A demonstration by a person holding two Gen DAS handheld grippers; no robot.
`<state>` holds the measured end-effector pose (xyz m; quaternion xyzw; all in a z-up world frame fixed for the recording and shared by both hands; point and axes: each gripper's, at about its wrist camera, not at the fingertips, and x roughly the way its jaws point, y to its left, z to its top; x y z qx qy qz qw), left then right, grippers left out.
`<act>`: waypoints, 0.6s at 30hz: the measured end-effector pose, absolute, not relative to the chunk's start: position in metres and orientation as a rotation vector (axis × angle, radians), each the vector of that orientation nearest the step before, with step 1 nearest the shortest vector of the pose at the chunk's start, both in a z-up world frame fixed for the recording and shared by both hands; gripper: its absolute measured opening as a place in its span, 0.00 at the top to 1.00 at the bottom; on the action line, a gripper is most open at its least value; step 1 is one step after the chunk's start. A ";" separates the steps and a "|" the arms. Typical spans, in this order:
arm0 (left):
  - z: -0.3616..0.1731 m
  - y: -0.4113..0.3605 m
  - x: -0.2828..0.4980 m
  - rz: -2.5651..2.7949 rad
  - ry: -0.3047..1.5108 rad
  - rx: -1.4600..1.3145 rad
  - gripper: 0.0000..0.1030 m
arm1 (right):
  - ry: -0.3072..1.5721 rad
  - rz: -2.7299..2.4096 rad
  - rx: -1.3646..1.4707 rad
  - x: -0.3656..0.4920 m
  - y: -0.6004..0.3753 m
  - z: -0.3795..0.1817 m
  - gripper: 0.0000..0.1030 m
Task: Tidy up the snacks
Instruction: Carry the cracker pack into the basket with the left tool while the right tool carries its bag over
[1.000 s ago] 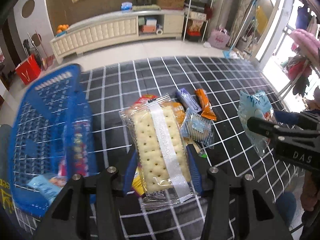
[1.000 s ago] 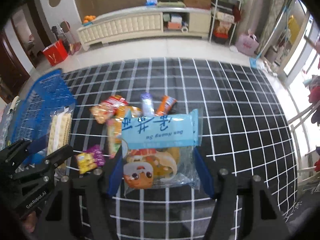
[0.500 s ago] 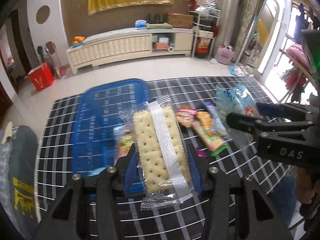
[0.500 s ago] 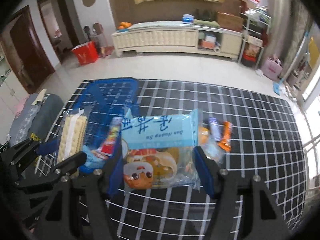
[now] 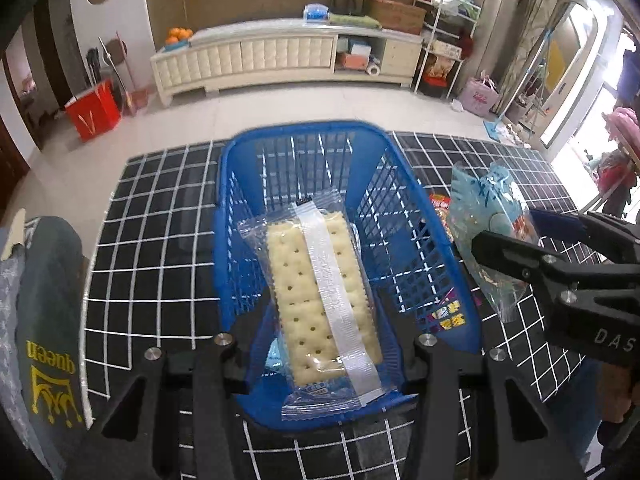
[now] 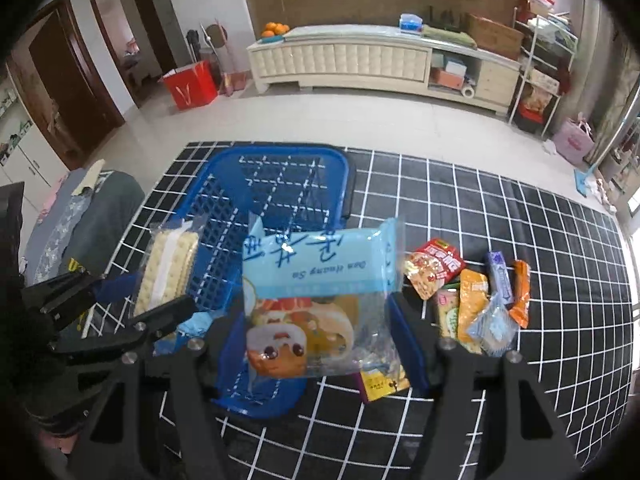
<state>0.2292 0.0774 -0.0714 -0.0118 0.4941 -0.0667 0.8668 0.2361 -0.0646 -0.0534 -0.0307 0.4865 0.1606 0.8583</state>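
Note:
My left gripper (image 5: 320, 344) is shut on a clear pack of pale crackers (image 5: 320, 292), held over the inside of the blue plastic basket (image 5: 404, 208). My right gripper (image 6: 316, 328) is shut on a light blue bag of egg-yolk pastries (image 6: 320, 276), hanging over the basket's (image 6: 288, 184) right rim. The left view shows the blue bag (image 5: 488, 216) and right gripper (image 5: 532, 240) just right of the basket. In the right view the crackers (image 6: 168, 268) and left gripper (image 6: 136, 296) sit at the basket's left side. A blue packet lies in the basket.
Several loose snack packs (image 6: 468, 296) lie on the black grid-patterned mat (image 6: 520, 240) right of the basket. A grey garment with yellow print (image 5: 48, 320) lies at the mat's left edge. A white cabinet (image 5: 280, 56) and a red bag (image 5: 92, 112) stand far behind.
Both grippers have carried their packs leftward from above the snack pile to above the blue basket. The basket now sits centred under the crackers.

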 end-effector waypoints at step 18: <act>-0.133 0.039 0.260 -0.224 1.200 -0.043 0.53 | 1.058 0.299 -0.075 0.243 -0.075 -0.070 0.32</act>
